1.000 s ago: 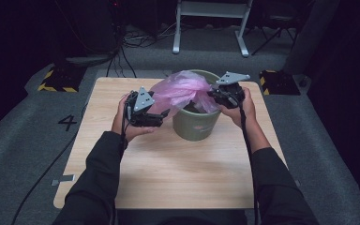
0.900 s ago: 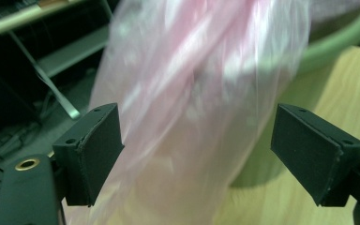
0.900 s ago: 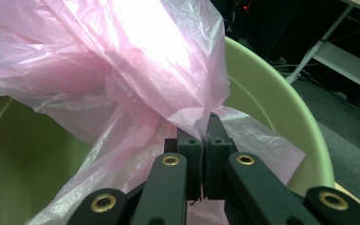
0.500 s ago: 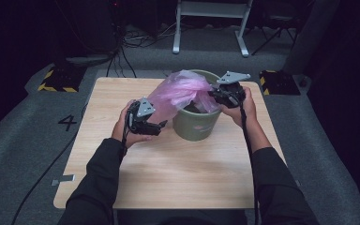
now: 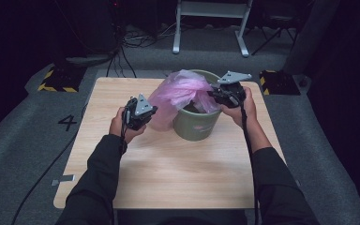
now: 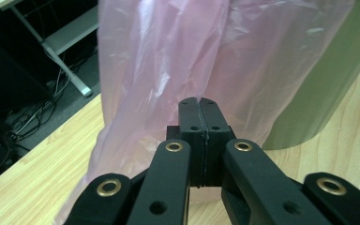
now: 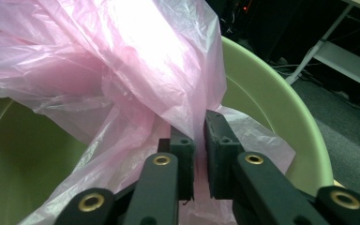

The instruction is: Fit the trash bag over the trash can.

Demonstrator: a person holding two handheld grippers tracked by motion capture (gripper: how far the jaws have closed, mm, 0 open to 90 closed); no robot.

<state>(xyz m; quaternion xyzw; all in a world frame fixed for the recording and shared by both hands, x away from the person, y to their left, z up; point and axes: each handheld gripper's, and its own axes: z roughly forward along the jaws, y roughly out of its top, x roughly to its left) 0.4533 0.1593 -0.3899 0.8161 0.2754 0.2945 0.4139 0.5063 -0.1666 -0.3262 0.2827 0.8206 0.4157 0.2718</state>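
Pink plastic bag (image 5: pixel 180 96) is what I am working on, but I am starting from the biggest thing: the wooden table (image 5: pixel 168 173) is carrying everything, and the green bin (image 5: pixel 197 124) is standing upright on its far half, near the middle. The bag is lying partly inside the bin and is spilling over the rim on my left side, where it is hanging down the outer wall to the table. My left gripper (image 5: pixel 146 115) is sitting low beside this hanging part, just left of the bin. Its jaws have just been closing, and in the left gripper view I am seeing them (image 6: pixel 199 105) pressed together in front of the film; I cannot tell if a fold is caught between them. My right gripper (image 5: pixel 214 95) is hovering over the right part of the rim, and in the right gripper view its jaws (image 7: pixel 199 123) are standing narrow and are pinching a bunch of the pink film.
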